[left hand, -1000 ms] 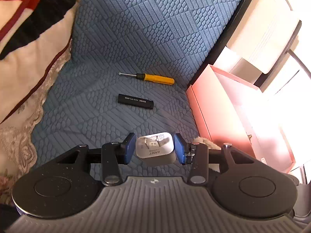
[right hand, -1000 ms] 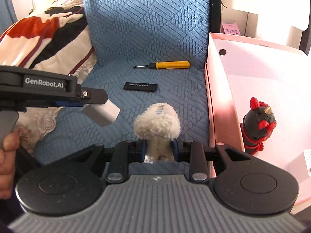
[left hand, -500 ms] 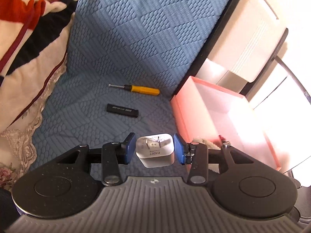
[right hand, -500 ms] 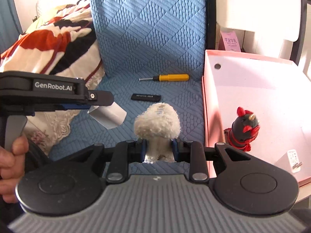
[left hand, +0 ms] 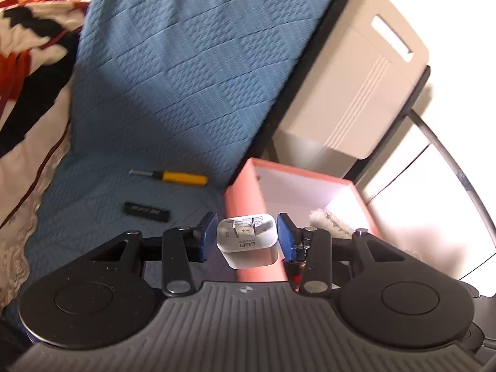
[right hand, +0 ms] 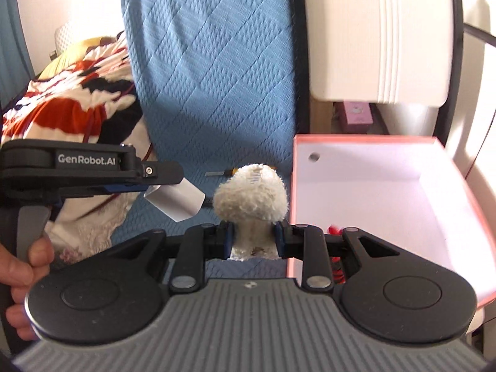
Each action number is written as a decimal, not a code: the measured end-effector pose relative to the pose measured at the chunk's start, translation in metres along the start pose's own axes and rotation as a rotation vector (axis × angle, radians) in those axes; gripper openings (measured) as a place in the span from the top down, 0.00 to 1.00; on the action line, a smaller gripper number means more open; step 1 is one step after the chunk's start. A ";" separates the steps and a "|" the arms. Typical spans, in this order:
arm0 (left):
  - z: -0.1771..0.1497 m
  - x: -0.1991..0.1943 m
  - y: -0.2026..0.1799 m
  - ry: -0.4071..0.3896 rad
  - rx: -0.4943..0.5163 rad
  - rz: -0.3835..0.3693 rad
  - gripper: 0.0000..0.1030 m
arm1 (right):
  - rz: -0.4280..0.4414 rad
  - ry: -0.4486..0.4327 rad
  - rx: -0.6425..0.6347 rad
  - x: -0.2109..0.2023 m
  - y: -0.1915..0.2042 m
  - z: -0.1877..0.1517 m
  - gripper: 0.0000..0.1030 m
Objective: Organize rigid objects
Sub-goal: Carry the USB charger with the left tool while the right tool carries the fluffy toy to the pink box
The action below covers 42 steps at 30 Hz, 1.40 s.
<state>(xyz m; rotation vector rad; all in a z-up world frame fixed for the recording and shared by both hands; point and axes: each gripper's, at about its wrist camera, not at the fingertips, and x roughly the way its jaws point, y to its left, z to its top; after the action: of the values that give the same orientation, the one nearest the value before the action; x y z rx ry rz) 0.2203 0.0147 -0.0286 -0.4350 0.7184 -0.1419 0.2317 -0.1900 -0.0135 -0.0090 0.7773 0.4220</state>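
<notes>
Lettering: "EAGET" on the white charger [left hand: 247,239], a rounded plastic cube with 2 metal prongs; "GenRobot.AI" on the left gripper's [right hand: 161,183] black arm, legible from the right wrist only. Left gripper [left hand: 247,237]: blue pads closed on the charger, held in the air by the near corner of the pink box [left hand: 245,214]. Right gripper [right hand: 251,238]: clamped on the stem of a fluffy white mushroom-shaped plush [right hand: 251,193], just beside the box's left wall [right hand: 293,204]. Left wrist alone shows a black stick [left hand: 147,210], its print blurred, and the whole yellow-handled screwdriver [left hand: 173,177], both on the quilted blue bed cover [left hand: 173,71]. Right wrist alone shows the hand [right hand: 21,276] on the left gripper's handle.
</notes>
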 end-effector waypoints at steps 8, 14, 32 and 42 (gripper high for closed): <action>0.025 0.013 -0.054 -0.021 0.021 -0.048 0.53 | -0.038 -0.036 0.009 -0.018 -0.038 0.027 0.71; 0.031 0.037 -0.088 0.005 0.021 -0.102 0.53 | -0.075 -0.030 0.045 -0.021 -0.076 0.037 0.71; -0.028 0.144 -0.156 0.193 0.091 -0.112 0.53 | -0.172 0.127 0.154 0.011 -0.180 -0.020 0.71; -0.052 0.188 -0.159 0.276 0.099 -0.093 0.53 | -0.173 0.238 0.211 0.045 -0.212 -0.059 0.71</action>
<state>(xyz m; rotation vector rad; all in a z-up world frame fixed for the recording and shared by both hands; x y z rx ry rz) 0.3297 -0.1974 -0.1081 -0.3580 0.9579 -0.3280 0.2992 -0.3773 -0.1177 0.0713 1.0443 0.1744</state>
